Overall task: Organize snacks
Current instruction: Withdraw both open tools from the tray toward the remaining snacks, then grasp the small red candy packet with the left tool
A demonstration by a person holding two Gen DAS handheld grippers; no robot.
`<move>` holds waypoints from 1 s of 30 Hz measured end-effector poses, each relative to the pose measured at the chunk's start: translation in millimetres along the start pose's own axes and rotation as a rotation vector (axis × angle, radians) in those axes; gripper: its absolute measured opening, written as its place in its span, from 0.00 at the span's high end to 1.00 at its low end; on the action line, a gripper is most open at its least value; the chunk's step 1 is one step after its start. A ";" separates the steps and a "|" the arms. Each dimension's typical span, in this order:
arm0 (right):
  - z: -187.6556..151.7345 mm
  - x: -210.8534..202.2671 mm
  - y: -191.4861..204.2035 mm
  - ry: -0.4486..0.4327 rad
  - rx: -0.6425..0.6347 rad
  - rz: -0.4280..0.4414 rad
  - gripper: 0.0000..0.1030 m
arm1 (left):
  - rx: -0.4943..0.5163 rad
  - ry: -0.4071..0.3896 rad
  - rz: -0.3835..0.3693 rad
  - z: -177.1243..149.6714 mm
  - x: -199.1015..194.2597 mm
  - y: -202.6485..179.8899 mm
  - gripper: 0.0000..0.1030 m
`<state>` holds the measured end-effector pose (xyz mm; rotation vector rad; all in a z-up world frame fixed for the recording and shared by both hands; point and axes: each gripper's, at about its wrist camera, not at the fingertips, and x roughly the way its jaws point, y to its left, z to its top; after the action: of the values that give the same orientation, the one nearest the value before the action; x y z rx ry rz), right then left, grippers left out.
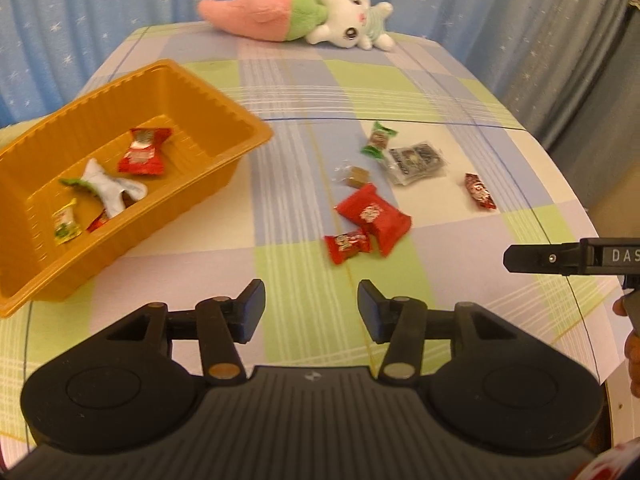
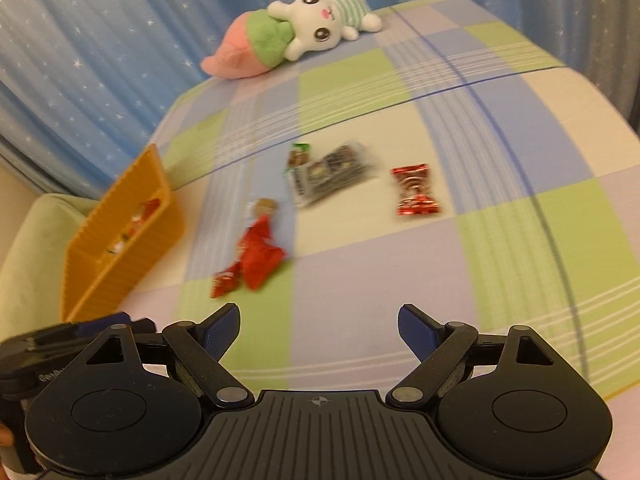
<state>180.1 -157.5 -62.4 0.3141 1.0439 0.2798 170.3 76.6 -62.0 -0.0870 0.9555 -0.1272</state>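
Looking down both hand-held grippers, I see a checked cloth [image 1: 304,92] covering what may be a bed or a counter; I cannot tell which. Loose snacks lie in a cluster ahead of me, and an orange tray [image 1: 224,92] sits off to the left with several wrapped sweets already inside.

The left hand-held gripper [image 1: 311,310] hovers above the cloth with its jaws partly apart and nothing between them. Just ahead of it and slightly right lie a small red candy [image 1: 347,245] and a bigger red packet [image 1: 374,218], touching each other. The packet's long axis runs diagonally, far-left to near-right. This is the nearer hand for those two, and I judge they are its likely next pick.

The right hand-held gripper [image 2: 319,334] is spread wide, also empty, touching nothing. A red foil candy [image 2: 416,190] lies ahead of it and a little right, apart from the other snacks, its twisted ends pointing away from and towards me. That hand is the closer one to it.

Farther off, in the middle, a green candy [image 1: 378,140] rests against a dark clear-wrapped packet [image 1: 418,160], with a small brown sweet [image 1: 356,176] near the red packet. A plush toy [image 1: 296,12] lies at the far edge.

About half the snacks are not yet in the tray, I judge.
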 end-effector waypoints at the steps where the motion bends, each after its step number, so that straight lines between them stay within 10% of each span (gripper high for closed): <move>1: -0.6 -0.8 -2.5 -0.003 -0.004 -0.008 0.17 | 0.015 -0.008 -0.007 -0.1 1.2 -2.9 0.54; 30: -0.1 1.2 -34.3 -0.001 0.083 -0.104 0.17 | 0.367 0.021 0.021 17.1 83.8 -28.4 0.53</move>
<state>183.3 -188.6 -76.5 0.3334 1.0693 0.1427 230.1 36.6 -116.3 0.2625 0.9398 -0.2818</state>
